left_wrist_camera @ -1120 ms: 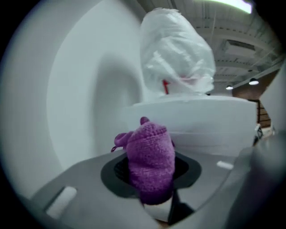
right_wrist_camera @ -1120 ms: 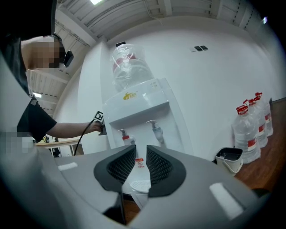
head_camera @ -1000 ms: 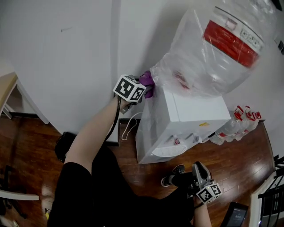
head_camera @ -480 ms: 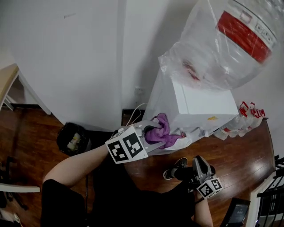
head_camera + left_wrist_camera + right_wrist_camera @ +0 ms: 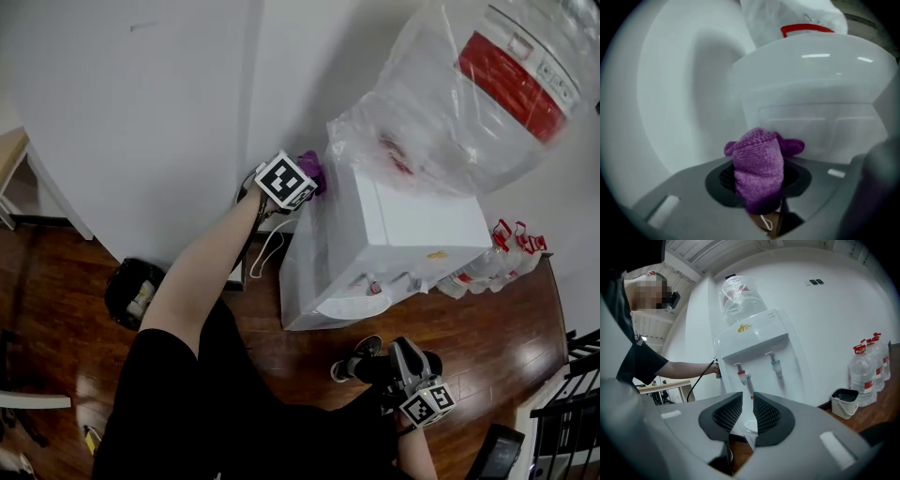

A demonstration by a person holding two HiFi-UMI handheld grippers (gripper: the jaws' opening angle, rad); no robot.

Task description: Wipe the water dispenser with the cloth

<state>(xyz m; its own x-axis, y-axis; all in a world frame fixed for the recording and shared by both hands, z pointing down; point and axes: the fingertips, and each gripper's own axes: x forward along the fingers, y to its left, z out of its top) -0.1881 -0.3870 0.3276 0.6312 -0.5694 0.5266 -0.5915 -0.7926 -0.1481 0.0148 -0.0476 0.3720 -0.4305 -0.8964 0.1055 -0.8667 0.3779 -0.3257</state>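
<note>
Left tongs (image 5: 312, 180) clenching cloth (image 5: 758, 161) (arm outstretched) at dispenser (image 5: 394, 234), right tongs (image 5: 747, 411) empty, slightly parted

All three views share the dispenser (image 5: 394, 234): my head camera looks steeply down on it, my left gripper view sits close at its side, and my right faces its front from farther back.

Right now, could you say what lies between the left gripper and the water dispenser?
Only the purple cloth, clamped in the left gripper, lies before the water dispenser; the left gripper view shows it.
</note>
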